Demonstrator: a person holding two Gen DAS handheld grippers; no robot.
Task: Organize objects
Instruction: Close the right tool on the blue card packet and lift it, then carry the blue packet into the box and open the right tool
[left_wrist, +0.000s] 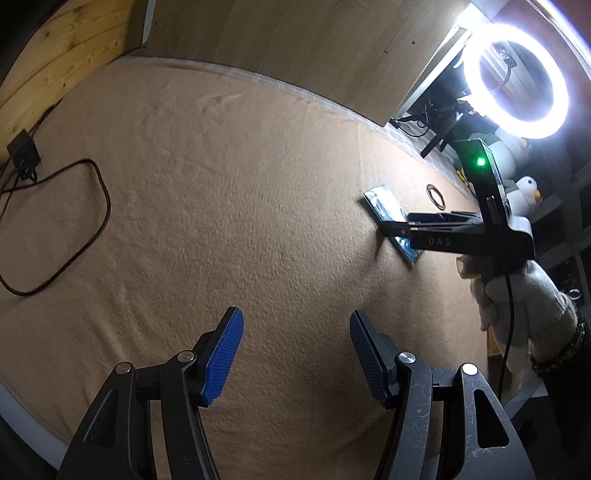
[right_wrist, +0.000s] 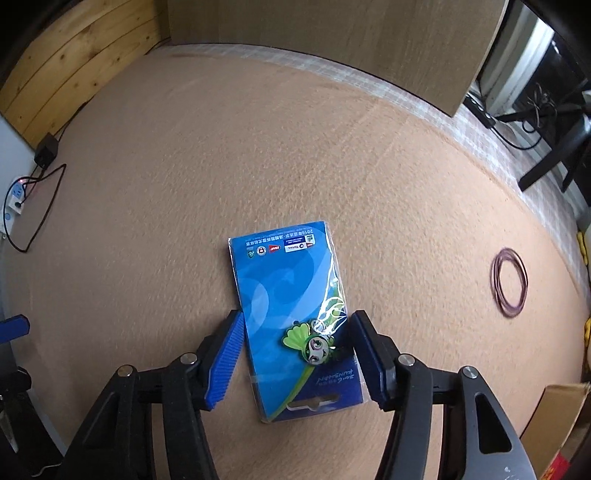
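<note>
While its blue-padded jaws stand spread on either side of a blue packet, the right gripper sits low over the tan cloth-covered bench, the left pad just at the packet's left edge and the right pad close beside its right edge; whether either pad touches cannot be told. The packet lies flat, its long axis running away from the camera and leaning slightly left at the far end, the hang-hole end nearest the gripper and the printed logo strip at the far end. Clear film wraps the blue card, which carries a green cartoon badge near the hang-hole end. A ring of thin dark rubber bands lies well apart to the right, near the bench's right edge, where a cardboard box shows at the lower corner. Bare cloth stretches beyond the packet to a pale panel at the back and wood boards at the far left, where a black cable loops by a small adapter. From the left wrist, the left gripper hangs over bare cloth with its jaws spread and nothing between them; the right gripper shows far right at the packet, a gloved hand behind it, under a glowing ring light.
</note>
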